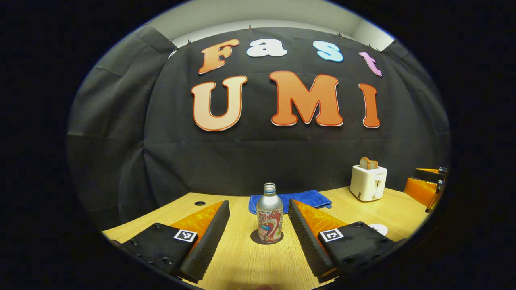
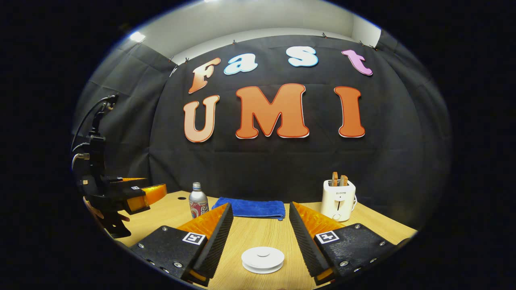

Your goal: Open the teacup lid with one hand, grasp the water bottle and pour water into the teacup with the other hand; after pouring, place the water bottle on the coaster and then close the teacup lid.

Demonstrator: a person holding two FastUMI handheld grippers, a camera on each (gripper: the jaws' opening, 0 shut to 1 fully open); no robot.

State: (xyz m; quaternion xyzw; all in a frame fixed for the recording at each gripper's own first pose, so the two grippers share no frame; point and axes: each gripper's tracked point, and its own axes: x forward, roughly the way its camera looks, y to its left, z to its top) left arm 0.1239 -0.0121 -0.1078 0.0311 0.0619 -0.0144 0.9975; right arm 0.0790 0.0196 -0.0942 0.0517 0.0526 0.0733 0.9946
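Note:
A silver water bottle (image 1: 269,215) with a colourful label stands upright on a dark round coaster (image 1: 254,238), in line with the gap of my left gripper (image 1: 258,203). That gripper is open and touches nothing. In the right gripper view, the white teacup (image 2: 263,259) sits low on the table with its lid on, framed between the fingers of my open right gripper (image 2: 260,206). The same view has the bottle (image 2: 198,205) farther back on the left, with the left gripper (image 2: 139,197) and the hand holding it beside it. The teacup's white edge (image 1: 379,228) peeks out behind my left gripper's right finger.
A folded blue cloth (image 1: 290,200) lies at the back of the wooden table (image 1: 242,262). A white toaster (image 1: 368,182) with bread in it stands at the back right. The right gripper (image 1: 429,189) shows at the far right of the left gripper view.

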